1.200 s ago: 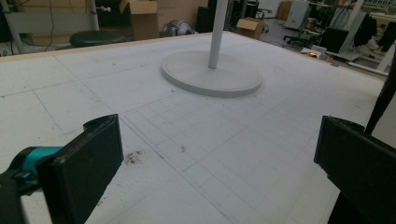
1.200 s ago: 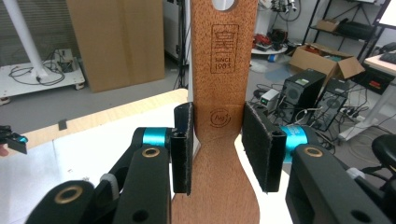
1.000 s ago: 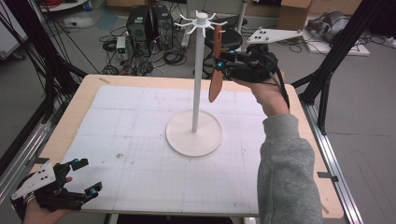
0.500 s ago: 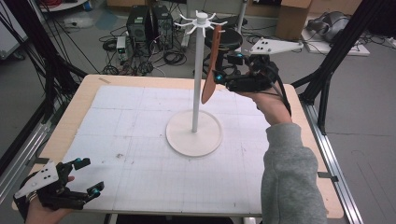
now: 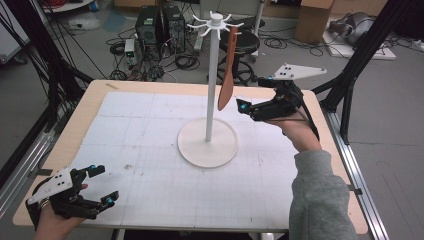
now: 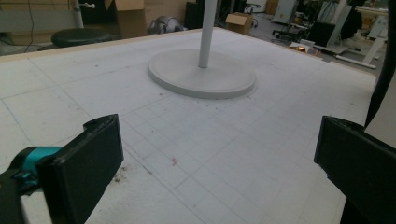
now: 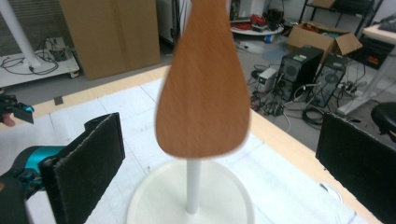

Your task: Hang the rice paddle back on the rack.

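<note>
The counter (image 5: 125,125), covered by a white gridded mat, lies below both claws. On it, just left of and below the right claw (image 5: 245,106) as the high view shows it, stands the white rack (image 5: 209,145): a round base, a tall pole and a crown of hooks at the top. From one of those hooks hangs the wooden spatula (image 5: 227,75), blade down, free of any grip and just beside the pole.

In the right gripper view the spatula's blade (image 7: 201,102) hangs straight ahead of the right claw, between the lines of its two black pads but touching neither. That claw's jaws have just been opening and now stand wide, with nothing pressed between them. I judge this to be the release step: the spatula is hung and has been let go.

The left claw (image 5: 100,187) rests low at the near left corner of the counter, well apart from the rack, jaws spread and empty; the rack's base (image 6: 201,74) lies ahead of it.

The next move probably calls for drawing the right claw straight back from the blade without brushing it, since a nudge could swing the spatula off its hook.
</note>
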A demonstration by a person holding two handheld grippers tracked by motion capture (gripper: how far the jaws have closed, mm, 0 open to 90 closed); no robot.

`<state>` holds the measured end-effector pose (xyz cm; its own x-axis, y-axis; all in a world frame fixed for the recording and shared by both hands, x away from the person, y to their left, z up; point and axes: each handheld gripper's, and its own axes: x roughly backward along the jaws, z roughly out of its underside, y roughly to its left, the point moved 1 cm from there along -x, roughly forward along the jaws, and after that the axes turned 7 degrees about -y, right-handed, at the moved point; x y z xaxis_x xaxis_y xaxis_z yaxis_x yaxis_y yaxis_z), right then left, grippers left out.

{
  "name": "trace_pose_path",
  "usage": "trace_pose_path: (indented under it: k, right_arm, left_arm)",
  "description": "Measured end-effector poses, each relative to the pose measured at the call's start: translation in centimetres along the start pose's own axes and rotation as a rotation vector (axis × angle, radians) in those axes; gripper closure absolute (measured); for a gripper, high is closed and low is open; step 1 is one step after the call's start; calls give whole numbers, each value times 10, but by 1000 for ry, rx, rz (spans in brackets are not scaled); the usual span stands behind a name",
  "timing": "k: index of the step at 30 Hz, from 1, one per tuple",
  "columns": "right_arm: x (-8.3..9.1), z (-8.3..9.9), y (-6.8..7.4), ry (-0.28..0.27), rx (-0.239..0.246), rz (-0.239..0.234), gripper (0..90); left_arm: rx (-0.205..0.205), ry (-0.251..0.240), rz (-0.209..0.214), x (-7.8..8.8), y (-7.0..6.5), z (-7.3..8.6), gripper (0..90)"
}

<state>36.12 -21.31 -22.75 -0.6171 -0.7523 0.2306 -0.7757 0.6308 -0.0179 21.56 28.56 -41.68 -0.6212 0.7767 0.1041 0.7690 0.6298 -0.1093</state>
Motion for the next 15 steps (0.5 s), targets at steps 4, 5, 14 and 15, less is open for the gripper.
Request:
trace_pose_path:
  k: [4,5,14,15]
  right_arm:
    - [7,12,-4,13,-11,16,0]
    - [9,14,-5,17,-13,19,0]
    - [15,28,-4,34,-24,4,0]
    - [14,29,-4,36,-23,2,0]
  left_arm:
    - [-3,5,12,-5,0,-1,18]
    - [-4,5,13,-7,0,-1,18]
    - [-9,13,18,-8,0,0,18]
    - [-8,11,17,-8,0,0,18]
